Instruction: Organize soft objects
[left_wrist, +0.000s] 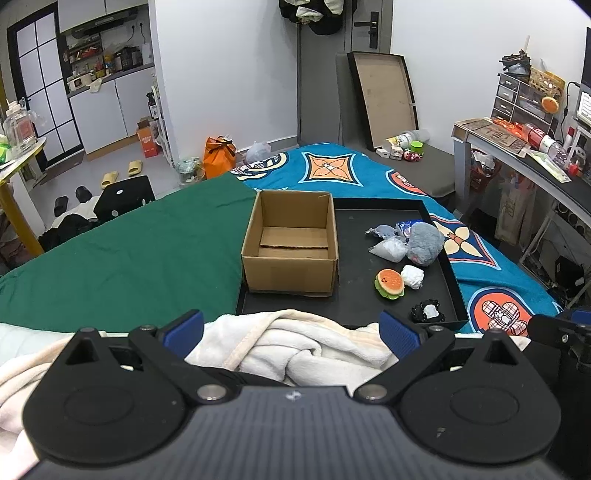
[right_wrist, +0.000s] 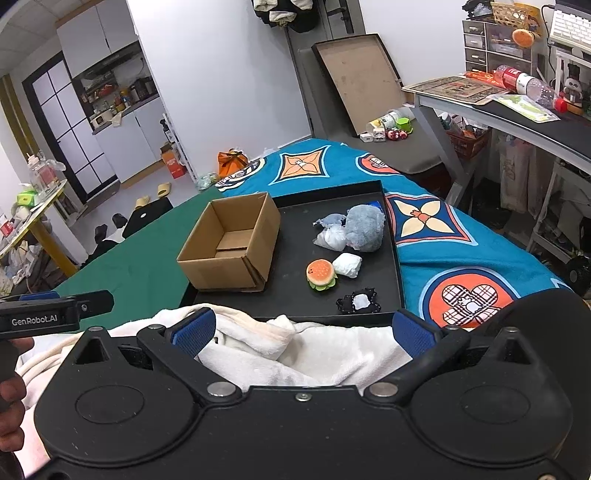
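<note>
A black tray (left_wrist: 452, 284) (right_wrist: 397, 258) lies on the bed. In it stand an open cardboard box (left_wrist: 291, 243) (right_wrist: 232, 243), a grey fluffy toy (left_wrist: 424, 243) (right_wrist: 364, 229), a burger toy (left_wrist: 389, 283) (right_wrist: 320, 275), a white soft lump (left_wrist: 412, 276) (right_wrist: 347, 264), clear bags (left_wrist: 388, 249) (right_wrist: 330, 236) and a small black piece with a white centre (left_wrist: 428, 312) (right_wrist: 360, 302). My left gripper (left_wrist: 291, 328) and right gripper (right_wrist: 303, 332) are both open and empty, held above a cream blanket (left_wrist: 295, 343) (right_wrist: 295, 350) just short of the tray's near edge.
The bed has a green sheet (left_wrist: 129, 251) on the left and a blue patterned cover (left_wrist: 491, 280) (right_wrist: 461, 258) on the right. A cluttered desk (left_wrist: 535, 162) (right_wrist: 517, 114) stands at the right. The right gripper's body shows at the left view's right edge (left_wrist: 554, 328).
</note>
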